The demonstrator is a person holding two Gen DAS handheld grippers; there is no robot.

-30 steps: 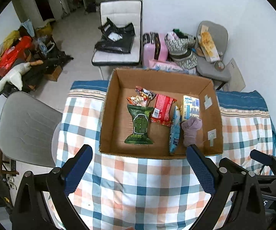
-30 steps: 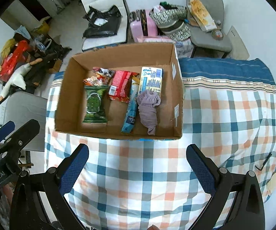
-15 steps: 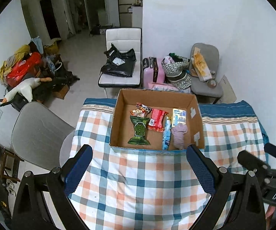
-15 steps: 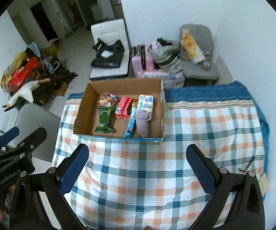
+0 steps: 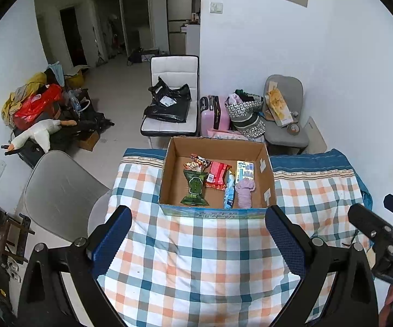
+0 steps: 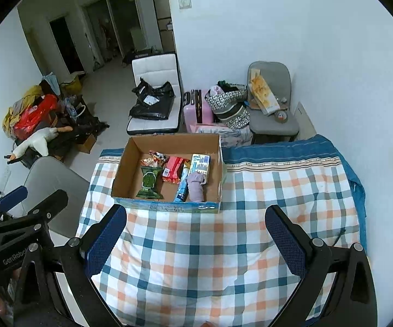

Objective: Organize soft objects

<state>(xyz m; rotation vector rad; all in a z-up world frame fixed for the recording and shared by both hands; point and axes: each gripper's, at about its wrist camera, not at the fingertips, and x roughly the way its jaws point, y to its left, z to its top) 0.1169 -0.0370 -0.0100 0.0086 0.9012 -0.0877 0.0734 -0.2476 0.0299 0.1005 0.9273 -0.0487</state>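
Note:
A cardboard box (image 5: 169, 179) (image 6: 122, 174) sits at the far side of the checked tablecloth (image 5: 196, 259) (image 6: 251, 218). Inside lie a green snack pack (image 5: 195, 188) (image 6: 149, 181), a red packet (image 5: 216, 175) (image 6: 173, 166), a blue tube-like pack (image 5: 229, 193) (image 6: 181, 188), a yellow-blue carton (image 5: 245, 171) (image 6: 200, 163) and a purple sock (image 5: 245, 193) (image 6: 196, 186). My left gripper (image 5: 197, 241) hangs open and empty well back from the box. My right gripper (image 6: 195, 241) is likewise open and empty, also far from the box.
A grey chair (image 5: 57, 193) stands at the table's left edge. Behind the table are a white chair with black bags (image 5: 169, 103), a pink suitcase (image 5: 214, 113), a grey chair with clutter (image 5: 283, 114) and a pile with a plush goose (image 5: 38, 133). White walls close the right side.
Both grippers have pulled back and up from the box, which now looks much smaller and farther. Both stay open and empty; the box contents are unchanged.

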